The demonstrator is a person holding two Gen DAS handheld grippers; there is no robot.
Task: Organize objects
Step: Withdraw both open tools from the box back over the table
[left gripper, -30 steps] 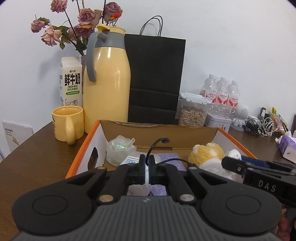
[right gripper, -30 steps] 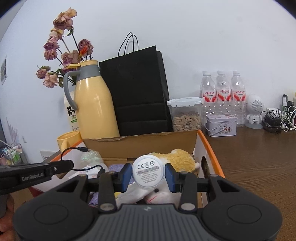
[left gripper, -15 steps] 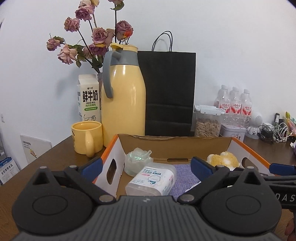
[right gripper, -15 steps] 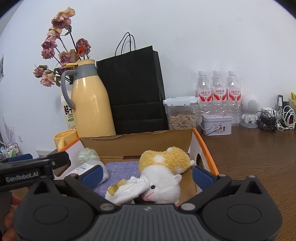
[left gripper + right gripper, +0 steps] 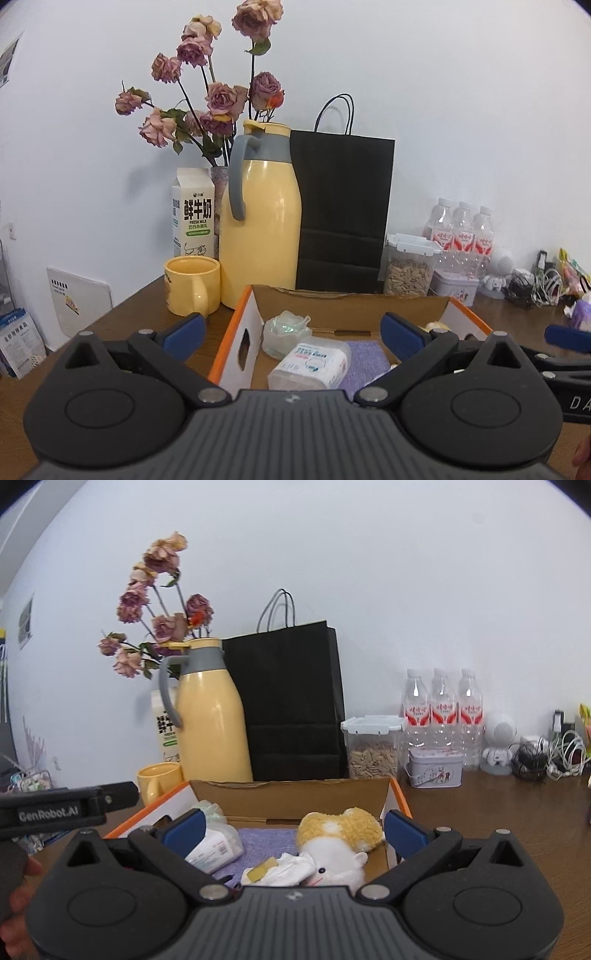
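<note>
Both grippers, left (image 5: 291, 334) and right (image 5: 293, 829), had just spread their fingers, released and empty, lifting back above the box (image 5: 236, 325); the puck was gone from view.

Plain white wall (image 5: 461, 92) behind a brown wooden table (image 5: 498, 812).

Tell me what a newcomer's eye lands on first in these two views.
Probably the tall yellow thermos jug at the back of the table, with dried roses rising behind it and a black paper bag at its right. In front sits an orange-edged cardboard box holding a yellow-and-white plush toy on purple cloth.
</note>
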